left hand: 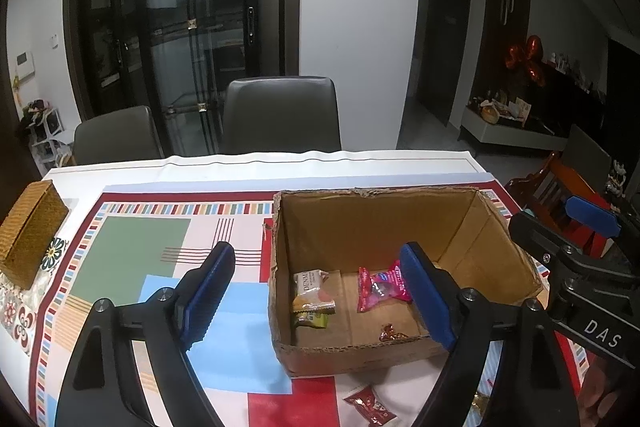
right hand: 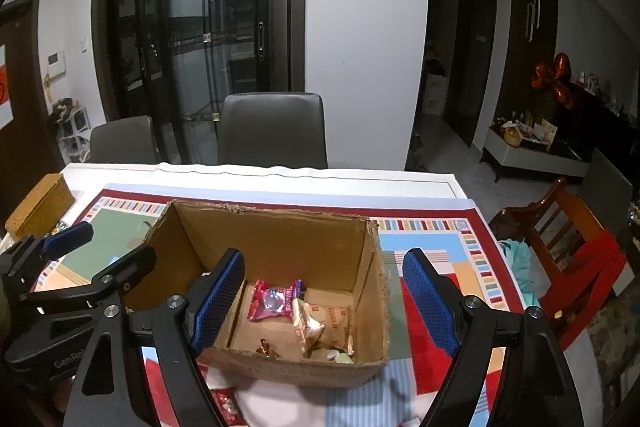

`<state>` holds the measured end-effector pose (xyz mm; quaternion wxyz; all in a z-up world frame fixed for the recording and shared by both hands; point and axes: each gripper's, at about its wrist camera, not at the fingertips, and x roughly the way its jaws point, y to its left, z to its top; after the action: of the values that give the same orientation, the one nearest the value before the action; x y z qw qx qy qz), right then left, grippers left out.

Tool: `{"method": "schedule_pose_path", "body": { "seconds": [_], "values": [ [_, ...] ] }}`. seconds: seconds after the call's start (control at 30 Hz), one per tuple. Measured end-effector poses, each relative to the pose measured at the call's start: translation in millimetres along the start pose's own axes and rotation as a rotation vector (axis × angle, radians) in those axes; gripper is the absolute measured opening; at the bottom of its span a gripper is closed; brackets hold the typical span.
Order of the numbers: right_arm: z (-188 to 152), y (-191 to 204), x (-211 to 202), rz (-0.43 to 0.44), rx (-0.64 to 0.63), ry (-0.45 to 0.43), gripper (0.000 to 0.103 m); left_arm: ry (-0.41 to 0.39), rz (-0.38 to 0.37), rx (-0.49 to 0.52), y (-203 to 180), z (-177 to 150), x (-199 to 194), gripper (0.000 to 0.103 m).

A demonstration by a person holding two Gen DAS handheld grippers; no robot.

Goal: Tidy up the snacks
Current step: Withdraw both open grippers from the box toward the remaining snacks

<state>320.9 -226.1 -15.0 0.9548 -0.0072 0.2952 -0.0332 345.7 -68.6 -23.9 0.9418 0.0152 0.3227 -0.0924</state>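
An open cardboard box (left hand: 376, 219) (right hand: 280, 239) stands on the patterned tablecloth. Inside lie a pink packet (left hand: 382, 285) (right hand: 274, 301), a tan biscuit packet (left hand: 312, 287) (right hand: 324, 323), a green wrapper (left hand: 314, 319) and a small brown candy (left hand: 390, 333) (right hand: 266, 347). A red packet (left hand: 370, 407) (right hand: 226, 405) lies on the cloth in front of the box. My left gripper (left hand: 318, 255) is open and straddles the box's left wall, holding nothing. My right gripper (right hand: 324, 261) is open and straddles the right wall, also with nothing in it. Each gripper shows at the edge of the other's view.
A woven golden box (left hand: 30, 231) (right hand: 40, 207) sits at the table's far left. Two grey chairs (left hand: 280, 115) stand behind the table, and a wooden chair (right hand: 568, 255) stands off its right side. A gold-wrapped candy (left hand: 480, 403) lies near the front edge.
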Motion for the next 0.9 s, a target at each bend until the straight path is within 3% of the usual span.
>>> {"method": "schedule_pose_path", "body": {
  "seconds": [0.9],
  "values": [
    [-15, -15, -38, -0.026, 0.000, -0.027, 0.082, -0.030, 0.045, 0.022, -18, -20, -42, 0.084]
  ]
}}
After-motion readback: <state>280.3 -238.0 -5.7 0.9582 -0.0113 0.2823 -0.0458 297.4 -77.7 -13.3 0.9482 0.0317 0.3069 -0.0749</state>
